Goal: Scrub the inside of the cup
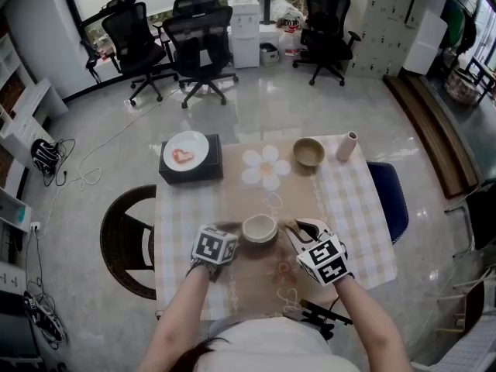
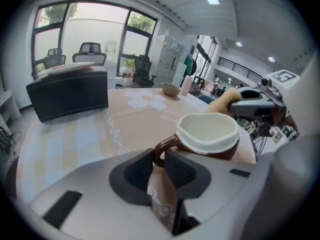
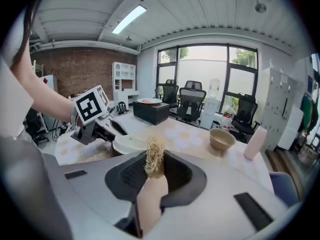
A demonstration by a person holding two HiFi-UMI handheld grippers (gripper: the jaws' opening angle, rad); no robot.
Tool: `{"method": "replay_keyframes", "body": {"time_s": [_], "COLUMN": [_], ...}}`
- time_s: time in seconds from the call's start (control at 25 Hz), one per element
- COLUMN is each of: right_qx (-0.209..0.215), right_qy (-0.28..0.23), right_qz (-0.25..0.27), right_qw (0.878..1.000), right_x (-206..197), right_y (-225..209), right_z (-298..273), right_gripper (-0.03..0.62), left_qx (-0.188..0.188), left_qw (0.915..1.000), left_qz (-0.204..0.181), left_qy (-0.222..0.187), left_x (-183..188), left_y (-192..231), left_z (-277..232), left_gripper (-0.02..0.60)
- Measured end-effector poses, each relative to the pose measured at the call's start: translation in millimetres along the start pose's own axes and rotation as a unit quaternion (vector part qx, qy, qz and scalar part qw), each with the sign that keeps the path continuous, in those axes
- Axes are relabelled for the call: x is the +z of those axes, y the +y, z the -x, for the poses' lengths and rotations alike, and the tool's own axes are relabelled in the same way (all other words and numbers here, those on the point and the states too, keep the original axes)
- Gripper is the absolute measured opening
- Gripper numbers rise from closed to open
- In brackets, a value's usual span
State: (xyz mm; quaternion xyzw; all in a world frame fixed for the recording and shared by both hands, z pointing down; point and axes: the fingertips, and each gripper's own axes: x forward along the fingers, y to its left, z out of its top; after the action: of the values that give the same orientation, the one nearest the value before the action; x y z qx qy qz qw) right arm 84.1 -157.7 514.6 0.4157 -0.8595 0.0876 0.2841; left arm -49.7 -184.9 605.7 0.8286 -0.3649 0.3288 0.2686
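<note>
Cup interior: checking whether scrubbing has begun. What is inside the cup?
The cup looks empty, pale inside, in the head view; in the left gripper view its rim hides the bottom. The scrubber is outside, clamped in the right gripper.

Open tablecloth stretches beyond the cup; the bowl and black box stand well back, seemingly clear.

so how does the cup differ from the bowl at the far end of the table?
The cup has a handle; the bowl shows none. The cup is brown outside and cream inside; the bowl is tan throughout. The cup sits near the person, its handle between the jaws of the left gripper; the bowl stands free. Both are upright on the table.
</note>
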Motion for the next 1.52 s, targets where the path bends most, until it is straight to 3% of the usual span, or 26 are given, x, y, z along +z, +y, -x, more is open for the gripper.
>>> {"method": "replay_keyframes", "body": {"time_s": [0.32,0.68,1.04,1.32,1.52], "right_qx": [0.029,0.084,0.064,0.077,0.098], "right_qy": [0.006,0.050,0.002,-0.022,0.001], "right_qz": [-0.044,-0.112,-0.104,-0.093,-0.082], "right_qw": [0.999,0.989,0.993,0.992,0.992], "right_x": [-14.9,-47.0,-15.5,1.3,-7.8], "right_y": [12.2,20.5,-5.5,-1.4,9.9], "right_z": [-10.9,-17.3,-13.8,-17.1,-22.0], "right_gripper": [0.075,0.075,0.077,0.077,0.077], "left_qx": [0.014,0.012,-0.007,0.022,0.016], "left_qw": [0.9972,0.9941,0.9907,0.9719,0.9697], "left_qz": [-0.072,-0.105,-0.136,-0.233,-0.242], "left_qy": [0.017,0.024,0.006,-0.027,-0.030], "left_x": [-11.3,-13.9,-14.6,-5.9,-4.3], "left_y": [-3.0,-8.2,-13.5,-21.4,-22.0], "left_z": [3.3,5.8,10.5,10.8,11.6], "left_gripper": [0.074,0.074,0.074,0.074,0.074]}}
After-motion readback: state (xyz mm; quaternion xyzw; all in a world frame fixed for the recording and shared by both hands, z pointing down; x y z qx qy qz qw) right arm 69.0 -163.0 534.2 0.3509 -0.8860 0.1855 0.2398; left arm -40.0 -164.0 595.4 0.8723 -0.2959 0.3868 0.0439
